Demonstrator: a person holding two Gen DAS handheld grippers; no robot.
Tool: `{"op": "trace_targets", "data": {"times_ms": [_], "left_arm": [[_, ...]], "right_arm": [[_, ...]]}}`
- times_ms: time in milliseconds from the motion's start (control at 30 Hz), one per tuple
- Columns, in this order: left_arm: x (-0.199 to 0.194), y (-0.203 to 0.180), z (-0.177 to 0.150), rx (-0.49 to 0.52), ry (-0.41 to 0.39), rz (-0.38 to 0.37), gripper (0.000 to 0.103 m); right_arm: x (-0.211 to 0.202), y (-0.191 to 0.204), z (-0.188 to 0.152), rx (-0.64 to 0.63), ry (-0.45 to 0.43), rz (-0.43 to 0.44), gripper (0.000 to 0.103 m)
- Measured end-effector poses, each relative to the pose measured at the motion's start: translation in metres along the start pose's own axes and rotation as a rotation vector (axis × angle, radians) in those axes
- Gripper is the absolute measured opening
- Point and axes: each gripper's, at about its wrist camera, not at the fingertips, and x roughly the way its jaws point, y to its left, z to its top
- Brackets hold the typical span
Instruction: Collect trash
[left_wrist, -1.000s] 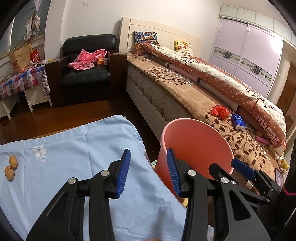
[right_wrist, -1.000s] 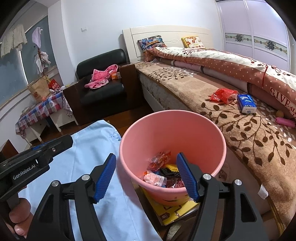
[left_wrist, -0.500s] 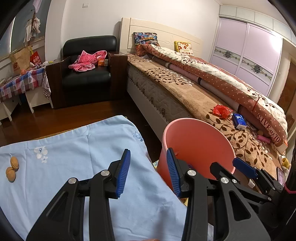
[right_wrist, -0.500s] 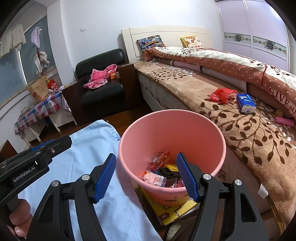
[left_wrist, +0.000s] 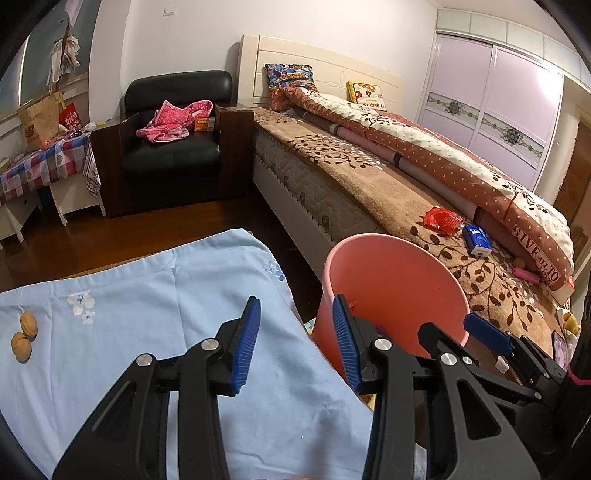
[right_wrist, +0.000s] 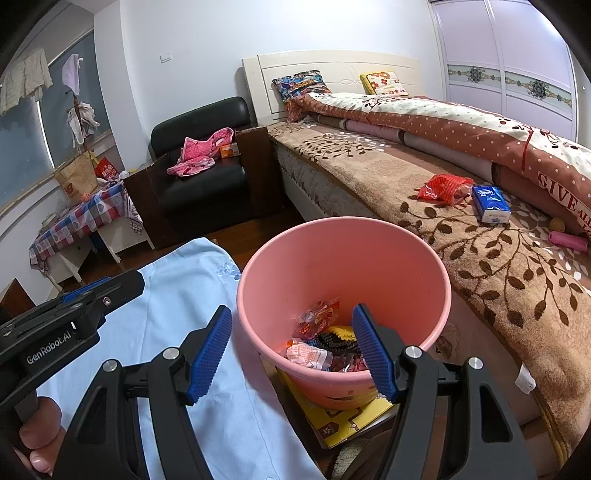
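Hardly any change from a second earlier: left gripper (left_wrist: 295, 345) and right gripper (right_wrist: 291, 352) both parted wide, nothing between the blue pads, same positions. Pink bucket (right_wrist: 436, 275) beside the light blue cloth (left_wrist: 147, 295), loaded with crumpled wrappers (right_wrist: 314, 350) at the bottom. Red wrapper (right_wrist: 441, 188) and blue tissue pack (right_wrist: 491, 205) lying on the bed (right_wrist: 369, 177).

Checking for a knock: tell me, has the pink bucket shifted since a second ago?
No. In the right wrist view the pink bucket still sits beside the bed, on the yellow paper.
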Motion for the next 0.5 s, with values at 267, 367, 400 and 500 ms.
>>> {"op": "trace_targets", "data": {"times_ms": [267, 367, 400, 500], "left_arm": [[0.0001, -0.0001, 0.0001, 0.000, 0.000, -0.001, 0.041], [0.0002, -0.0003, 0.0002, 0.000, 0.000, -0.001, 0.041], [-0.0001, 0.0000, 0.0000, 0.000, 0.001, -0.001, 0.041], [0.0002, -0.0004, 0.0004, 0.000, 0.001, -0.002, 0.041]], "right_arm": [[0.0007, -0.0001, -0.0005, 0.000, 0.004, 0.001, 0.067], [0.0006, 0.0000, -0.0004, 0.000, 0.004, 0.001, 0.067], [0.0005, 0.0000, -0.0004, 0.001, 0.004, 0.001, 0.067], [0.0005, 0.0001, -0.0004, 0.000, 0.005, 0.001, 0.067]]}}
